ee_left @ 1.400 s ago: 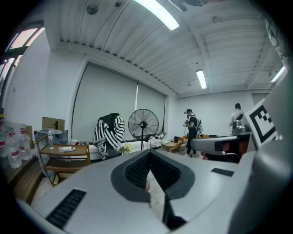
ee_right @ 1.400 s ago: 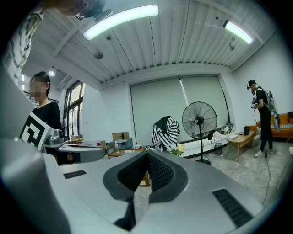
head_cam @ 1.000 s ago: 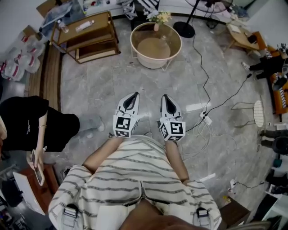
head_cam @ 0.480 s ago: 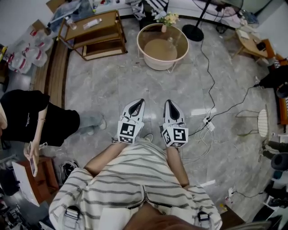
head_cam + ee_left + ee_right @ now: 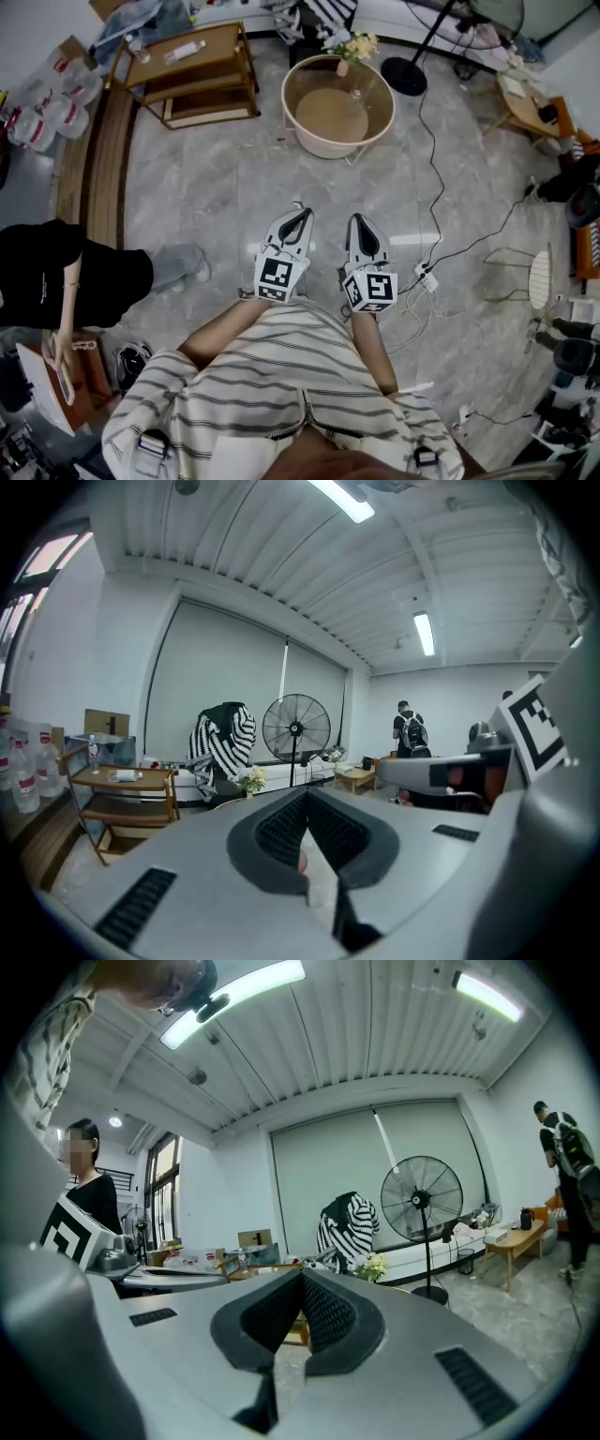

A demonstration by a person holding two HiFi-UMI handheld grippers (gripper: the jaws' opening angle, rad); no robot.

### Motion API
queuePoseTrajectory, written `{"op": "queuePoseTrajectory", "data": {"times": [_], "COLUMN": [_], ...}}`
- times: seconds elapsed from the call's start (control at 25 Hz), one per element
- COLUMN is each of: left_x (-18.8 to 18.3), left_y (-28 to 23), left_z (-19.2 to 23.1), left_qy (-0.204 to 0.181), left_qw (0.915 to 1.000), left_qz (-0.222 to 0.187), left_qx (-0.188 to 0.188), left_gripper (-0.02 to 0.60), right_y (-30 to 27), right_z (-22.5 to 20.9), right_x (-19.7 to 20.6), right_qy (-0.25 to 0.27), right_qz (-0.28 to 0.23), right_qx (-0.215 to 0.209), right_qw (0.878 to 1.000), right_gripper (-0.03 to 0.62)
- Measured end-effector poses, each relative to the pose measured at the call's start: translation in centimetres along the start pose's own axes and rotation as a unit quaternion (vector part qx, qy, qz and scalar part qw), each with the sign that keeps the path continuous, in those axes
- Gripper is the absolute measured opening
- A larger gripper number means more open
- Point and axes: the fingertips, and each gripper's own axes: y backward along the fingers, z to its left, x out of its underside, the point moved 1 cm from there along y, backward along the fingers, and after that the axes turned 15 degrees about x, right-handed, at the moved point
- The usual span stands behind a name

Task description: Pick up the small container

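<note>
Both grippers hang side by side in front of my striped shirt, above the grey marble floor. My left gripper [image 5: 302,214] is shut with nothing between its jaws, which meet in the left gripper view [image 5: 305,796]. My right gripper [image 5: 357,220] is shut and empty too, and its own view shows the jaws closed [image 5: 300,1277]. Well ahead of both stands a round glass-topped table [image 5: 291,112]. On it are a small flower vase [image 5: 343,66] and a small clear item [image 5: 355,95], too small to make out. Neither gripper is near the table.
A wooden shelf cart [image 5: 187,70] with a white bottle [image 5: 185,52] stands at the far left. A standing fan's base [image 5: 405,77] and a black cable [image 5: 431,169] lie right of the table, a power strip [image 5: 427,275] beside my right gripper. A person in black [image 5: 56,281] stands at my left.
The view has shifted: the grippers sit slightly further right and lower in the head view, still shut and side by side. The person in black has moved lower at the left.
</note>
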Motion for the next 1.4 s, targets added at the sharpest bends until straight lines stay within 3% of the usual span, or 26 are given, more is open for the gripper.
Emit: {"op": "queuePoseTrajectory", "data": {"times": [0.64,1.04,1.4], "left_x": [-10.3,-9.2,-5.3], "left_y": [-19.7,-25.6,-31.2], "left_z": [20.7,27.2,30.3], "left_qy": [0.002,0.026,0.051], "left_qw": [0.9999,0.9994,0.9952], "left_qz": [-0.015,0.011,0.027], "left_qx": [0.0,-0.019,-0.08], "left_gripper": [0.003,0.003,0.003], "right_y": [-27.9,-37.1,-44.2], "right_z": [-4.1,-5.3,-8.4], "right_x": [-9.7,-7.6,-4.1], "right_qy": [-0.002,-0.008,0.008], "right_qz": [-0.009,0.039,0.062], "right_qx": [0.001,-0.011,-0.065], "right_qw": [1.0,0.999,0.996], "right_gripper": [0.009,0.009,0.009]}}
